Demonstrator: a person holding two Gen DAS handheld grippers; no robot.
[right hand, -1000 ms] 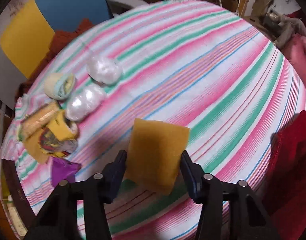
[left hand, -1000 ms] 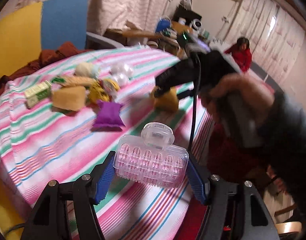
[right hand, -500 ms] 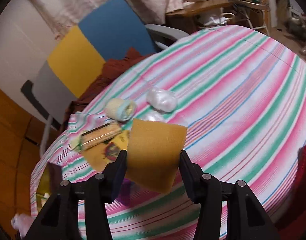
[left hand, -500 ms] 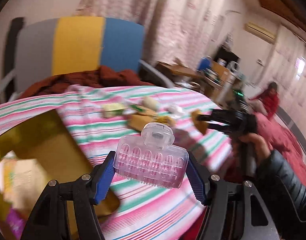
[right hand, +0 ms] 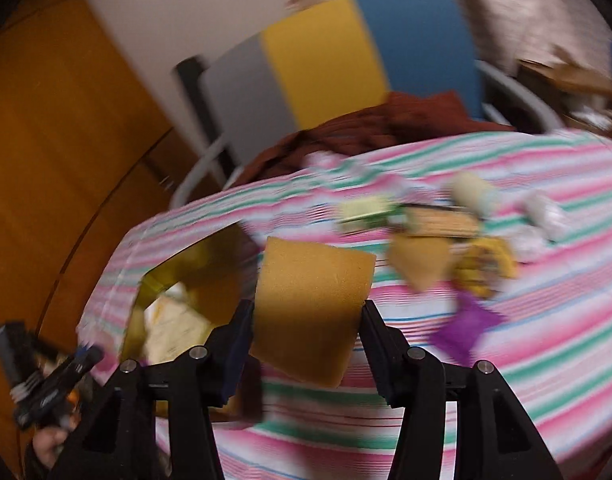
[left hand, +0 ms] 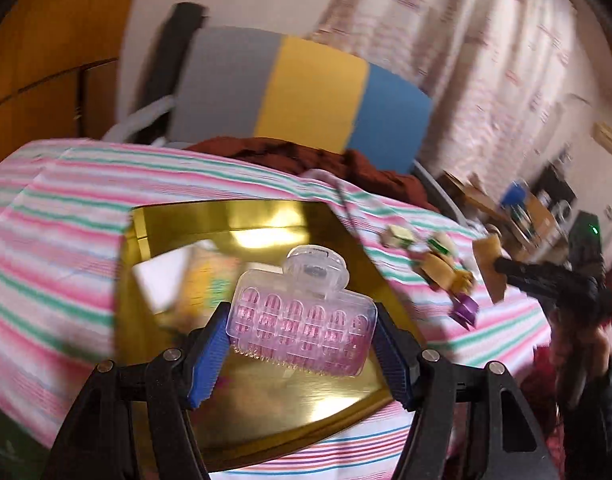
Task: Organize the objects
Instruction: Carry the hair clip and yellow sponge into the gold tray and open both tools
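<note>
Your surface [left hand: 58, 240], under a striped cloth, carries a gold box [left hand: 337, 396] at its near left; the box stands open-topped and already holds packets, so it reads as the collection point. A loose heap [right hand: 457, 240] of packets and wrapped items lies well apart from it on the far side, not yet sorted.

Your left tool [left hand: 302, 344] is clamped on a clear-and-pink clip [left hand: 302, 320], held by its two ends and poised directly above the box; judged ready for lowering and release.

Your right tool [right hand: 306, 340] is clamped on a yellow sponge [right hand: 309, 304], gripped across its lower sides and carried between the heap and the box, near the box's edge; judged next in line for deposit. Both views are blurred, so small items cannot be identified
</note>
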